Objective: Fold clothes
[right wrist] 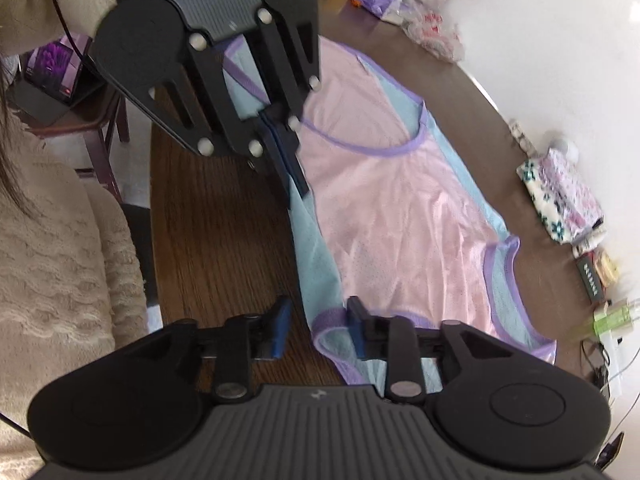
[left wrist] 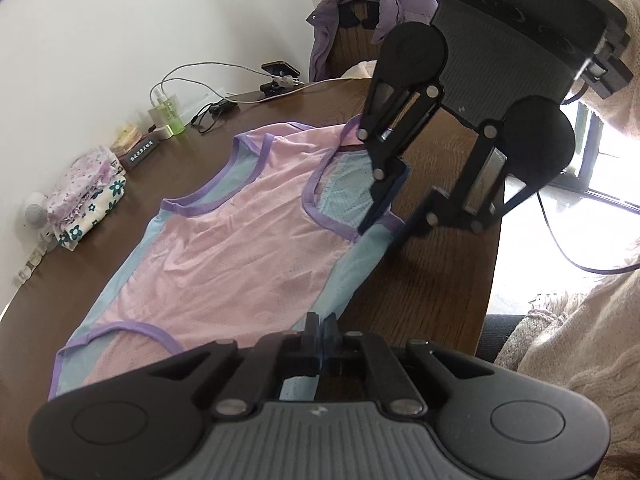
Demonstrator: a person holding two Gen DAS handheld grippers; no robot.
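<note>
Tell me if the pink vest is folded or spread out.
Spread out, not folded: the pink vest lies open across the table, with its neckline and both armholes showing.

Daylight floods in from a blown-out window (left wrist: pixel 600 152), leaving glare. The worktop (left wrist: pixel 432 248) is dim. Fisheye bends the edges; corners vignette; slight blur.

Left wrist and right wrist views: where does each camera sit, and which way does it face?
Left wrist: on the left gripper, looking along the pink mesh sleeveless top on the dark brown wooden table toward the right gripper; the person's cream knitted sweater shows at the right.
Right wrist: on the right gripper, facing the opposite way along the top toward the left gripper; the sweater shows at the left.
Shared: both grippers, the top, the table, the sweater and the folded floral cloths.
</note>
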